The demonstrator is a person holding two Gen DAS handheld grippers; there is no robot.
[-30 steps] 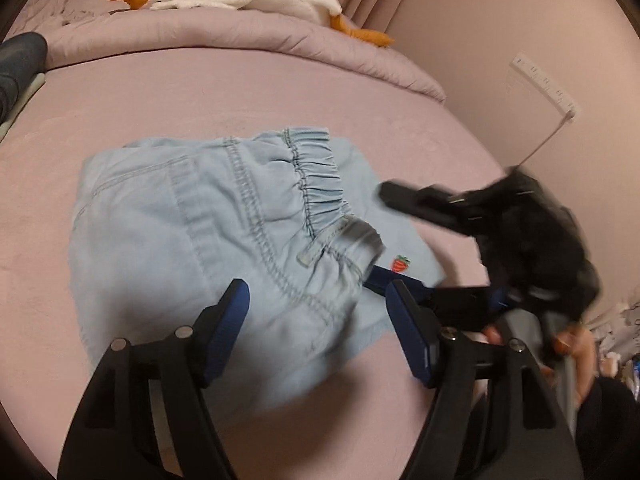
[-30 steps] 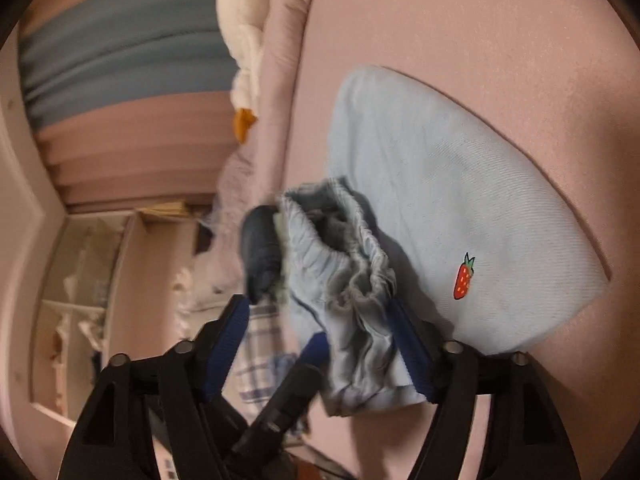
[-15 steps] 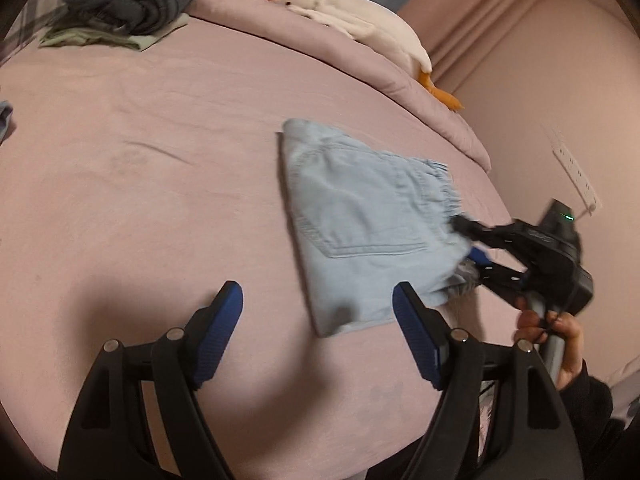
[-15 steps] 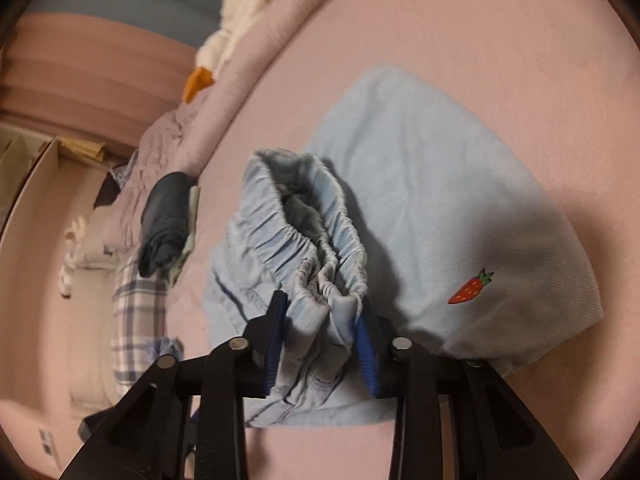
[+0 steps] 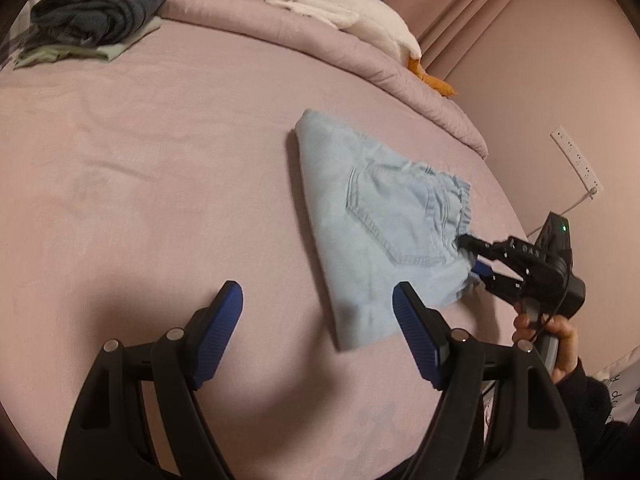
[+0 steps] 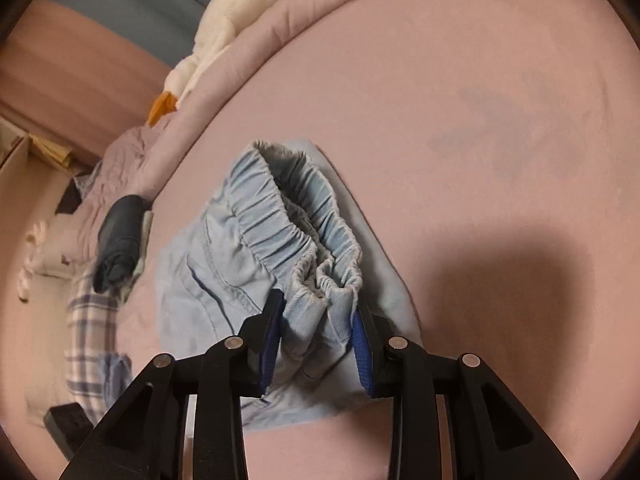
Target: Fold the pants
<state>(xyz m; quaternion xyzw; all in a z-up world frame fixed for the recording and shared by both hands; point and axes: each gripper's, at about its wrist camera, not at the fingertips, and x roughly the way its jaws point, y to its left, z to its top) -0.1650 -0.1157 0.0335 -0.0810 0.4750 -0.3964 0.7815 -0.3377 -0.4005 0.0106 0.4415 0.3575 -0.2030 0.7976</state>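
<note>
From the left wrist camera, the left gripper hangs over the pink bed with its two blue pads wide apart. Nothing is between them, only bare sheet below. The light blue pants lie folded on the bed, a bit ahead and to the right of this gripper. A back pocket shows on top, and the stretchy waistband is at the far right end. There the right gripper bites the waistband corner, and a hand in a dark sleeve holds its handle. At the back of the bed a white toy goose with an orange beak lies on a rolled pink blanket. In the far left corner sits a pile of dark folded clothes. A white power strip is on the wall at the right.

From the right wrist camera, the right gripper is pinched narrow on the bunched waistband of the pants. The cloth fills the gap between both pads. The rest of the pants spreads out flat on the bed behind the waistband. The goose shows at the top edge. A dark rolled bundle and a checked cloth lie at the left
</note>
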